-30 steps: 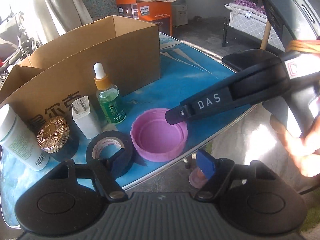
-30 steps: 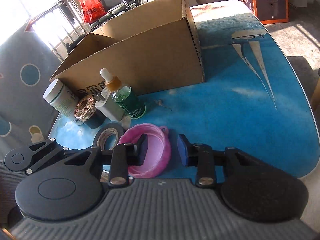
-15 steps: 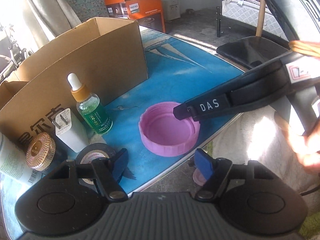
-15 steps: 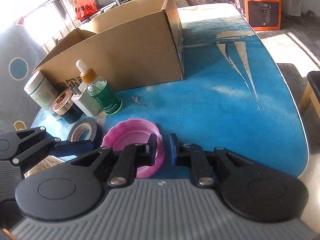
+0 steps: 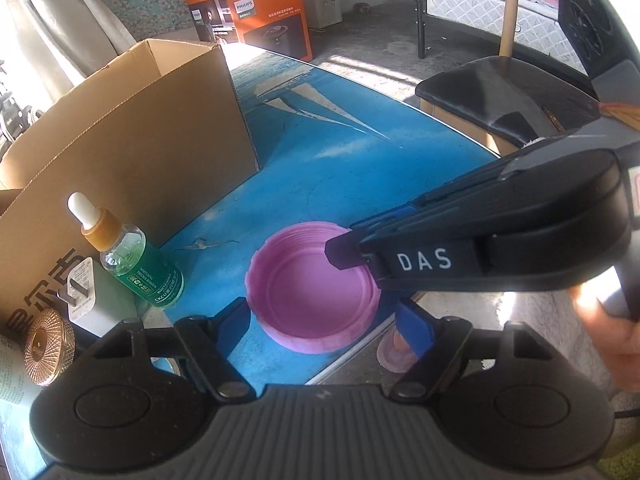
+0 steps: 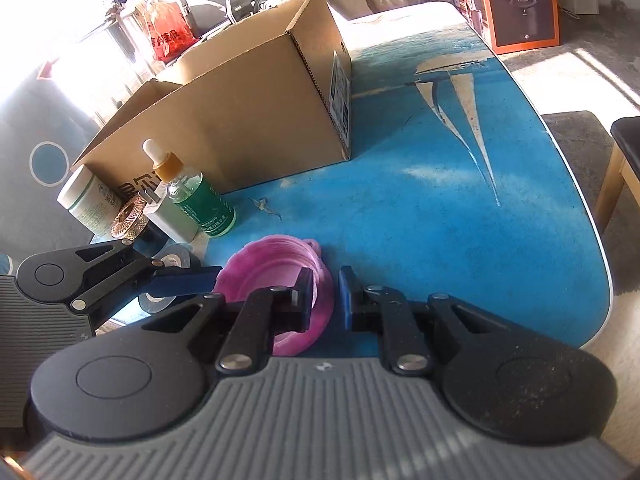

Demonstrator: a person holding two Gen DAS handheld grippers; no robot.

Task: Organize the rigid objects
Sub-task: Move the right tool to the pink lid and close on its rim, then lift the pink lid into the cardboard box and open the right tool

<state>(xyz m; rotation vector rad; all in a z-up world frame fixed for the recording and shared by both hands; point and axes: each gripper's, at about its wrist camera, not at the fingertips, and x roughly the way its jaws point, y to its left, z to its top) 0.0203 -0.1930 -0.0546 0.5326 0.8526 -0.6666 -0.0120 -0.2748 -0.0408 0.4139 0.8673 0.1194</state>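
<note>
A pink lid (image 5: 312,292) lies open side up near the blue table's front edge; it also shows in the right wrist view (image 6: 276,276). My right gripper (image 6: 326,298) has its jaws closed on the lid's near rim, one finger inside and one outside. My left gripper (image 5: 324,324) is open, its fingers on either side of the lid's near side, not touching it. Behind stand a green dropper bottle (image 5: 136,264), a white charger plug (image 5: 86,300), a gold-capped jar (image 5: 48,346), a white bottle (image 6: 90,204) and a tape roll (image 6: 168,264).
An open cardboard box (image 5: 132,140) stands at the back left on the blue table (image 5: 340,152). The table's edge runs just under the lid. A black stool (image 5: 492,96) and an orange carton (image 5: 264,20) stand on the floor beyond.
My right gripper has narrowed from open onto the lid's rim. My left gripper has moved right, from the tape roll to the lid.
</note>
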